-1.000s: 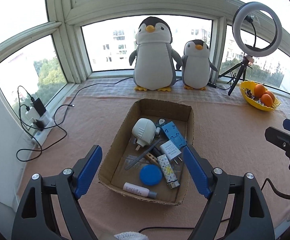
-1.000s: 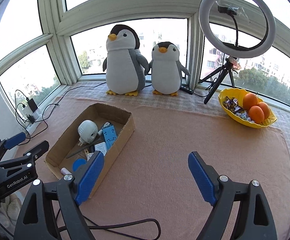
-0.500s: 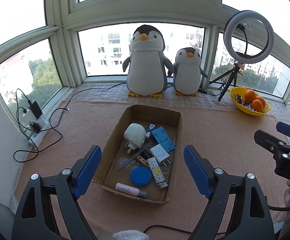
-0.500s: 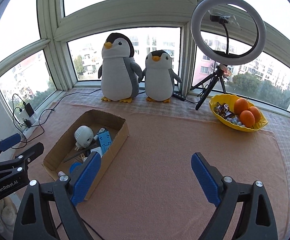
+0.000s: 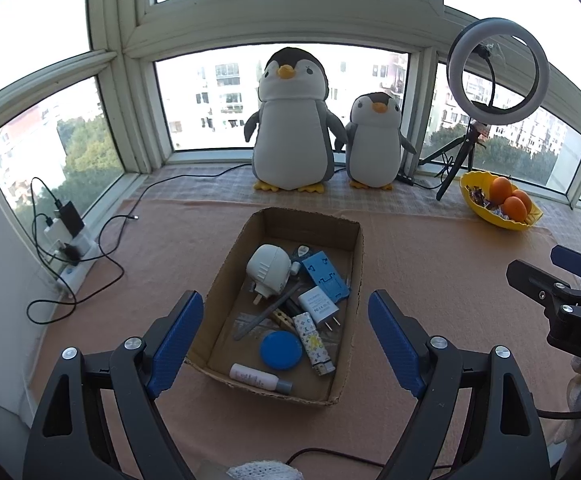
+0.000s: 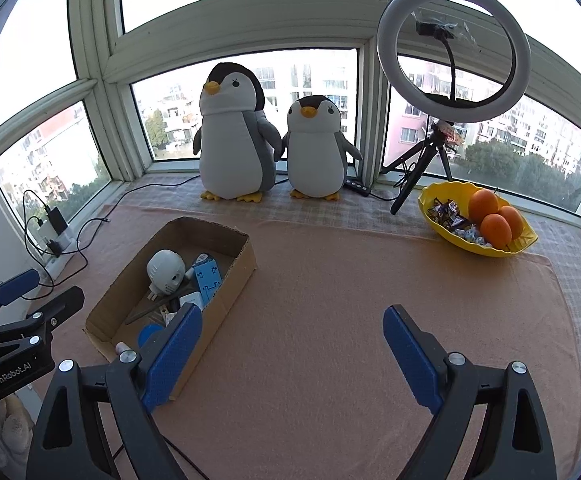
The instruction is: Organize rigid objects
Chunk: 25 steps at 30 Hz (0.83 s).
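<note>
An open cardboard box [image 5: 226, 276] lies on the pink cloth. It holds a white round plug [image 5: 268, 270], a blue card [image 5: 324, 276], a white charger [image 5: 318, 306], a blue round lid [image 5: 281, 350], a patterned tube [image 5: 313, 344], a small pink bottle [image 5: 258, 378] and a grey stick [image 5: 266, 312]. My left gripper [image 5: 284, 300] hovers open over the box's near end, with nothing between its pads. My right gripper [image 6: 292, 312] stands open above bare cloth to the right of the box [image 6: 232, 284]. Each gripper shows at the edge of the other's view.
Two plush penguins [image 5: 290, 120] stand on the sill behind the box. A ring light on a tripod [image 6: 450, 52] and a yellow bowl [image 6: 478, 248] of oranges and sweets are at the back right. A power strip with cables [image 5: 70, 248] lies at the left.
The left gripper has drawn back slightly, so the box looks smaller. The right gripper's jaws have spread a little. Nothing was picked up or put down.
</note>
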### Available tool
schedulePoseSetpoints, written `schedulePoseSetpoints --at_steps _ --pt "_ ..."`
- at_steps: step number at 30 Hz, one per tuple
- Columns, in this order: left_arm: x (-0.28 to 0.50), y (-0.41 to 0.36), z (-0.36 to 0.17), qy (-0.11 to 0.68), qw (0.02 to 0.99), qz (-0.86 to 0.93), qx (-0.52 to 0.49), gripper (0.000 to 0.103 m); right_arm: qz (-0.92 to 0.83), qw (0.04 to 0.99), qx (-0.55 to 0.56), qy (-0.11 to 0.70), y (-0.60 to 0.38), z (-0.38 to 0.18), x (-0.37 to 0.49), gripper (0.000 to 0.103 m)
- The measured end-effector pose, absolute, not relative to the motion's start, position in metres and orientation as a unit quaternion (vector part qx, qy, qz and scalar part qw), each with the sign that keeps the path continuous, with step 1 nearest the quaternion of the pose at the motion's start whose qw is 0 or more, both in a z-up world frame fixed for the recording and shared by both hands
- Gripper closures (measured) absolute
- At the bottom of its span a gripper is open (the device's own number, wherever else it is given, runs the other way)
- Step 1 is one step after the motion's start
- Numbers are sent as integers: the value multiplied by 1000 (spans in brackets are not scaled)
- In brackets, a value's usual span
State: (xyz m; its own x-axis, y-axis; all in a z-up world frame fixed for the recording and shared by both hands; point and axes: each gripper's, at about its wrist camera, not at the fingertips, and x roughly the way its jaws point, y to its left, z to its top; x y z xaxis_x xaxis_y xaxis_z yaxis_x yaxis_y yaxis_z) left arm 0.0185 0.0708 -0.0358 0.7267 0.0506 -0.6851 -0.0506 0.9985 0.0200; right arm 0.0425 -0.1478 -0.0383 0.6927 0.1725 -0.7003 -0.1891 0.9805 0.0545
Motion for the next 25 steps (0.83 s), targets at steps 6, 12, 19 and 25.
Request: schedulePoseSetpoints --at_steps 6,12,19,25 --pt "18 70 -35 369 929 27 1 18 99 920 -10 380 -148 -38 43 13" --pt "18 69 -35 368 929 26 2 18 99 918 -9 383 -147 -40 43 13" --pt "18 68 -35 366 930 28 5 18 100 916 -10 387 -146 -42 43 13" --pt "19 69 -36 367 930 29 6 18 99 916 -9 388 -147 -44 43 13"
